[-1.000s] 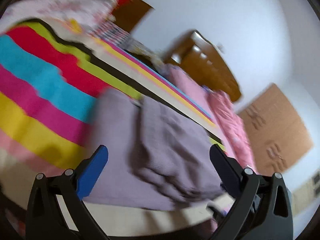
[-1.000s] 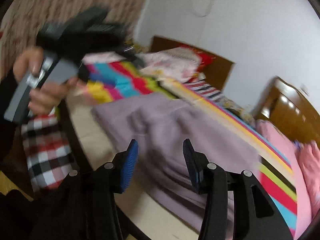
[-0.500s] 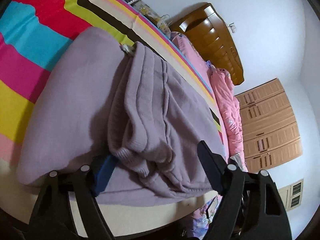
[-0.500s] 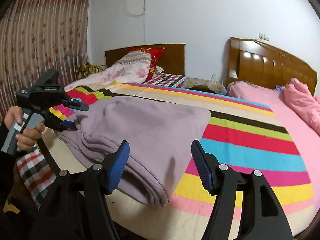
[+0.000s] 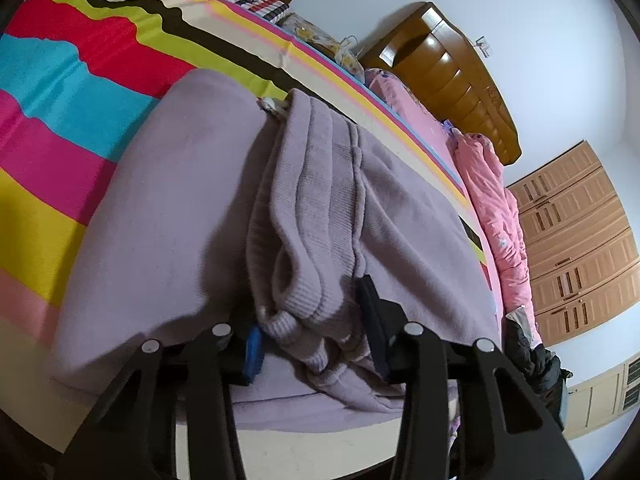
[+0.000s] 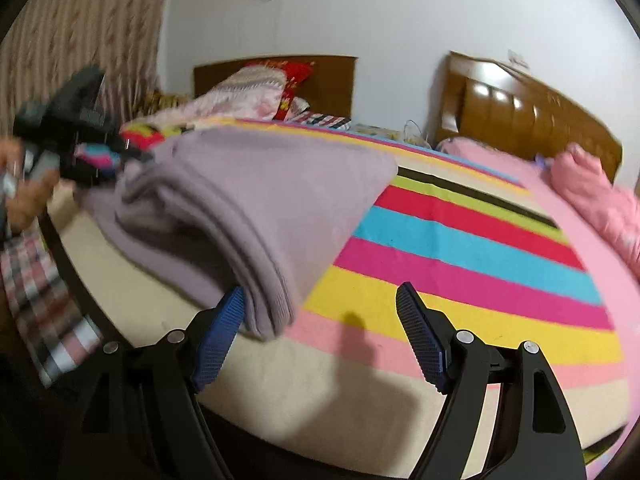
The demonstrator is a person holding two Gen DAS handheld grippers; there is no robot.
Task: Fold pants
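left gripper [image 5: 310, 320] now lower, fingers closing around pants [image 5: 312, 208] cuffs; right gripper [image 6: 320, 312] fingers opening, released

Left hand-held gripper [image 5: 312, 332] closing around pants [image 5: 312, 216] cuffs; right [image 6: 320, 320] opening.

No readable text in either view.
No letters, numerals, brand marks or signs can be made out on the folded lilac pants [image 5: 304, 208], the striped bedspread [image 6: 460, 248] or the wardrobe [image 5: 576, 248]; a small white tag [image 5: 273, 105] at the pants' edge is too small to read.
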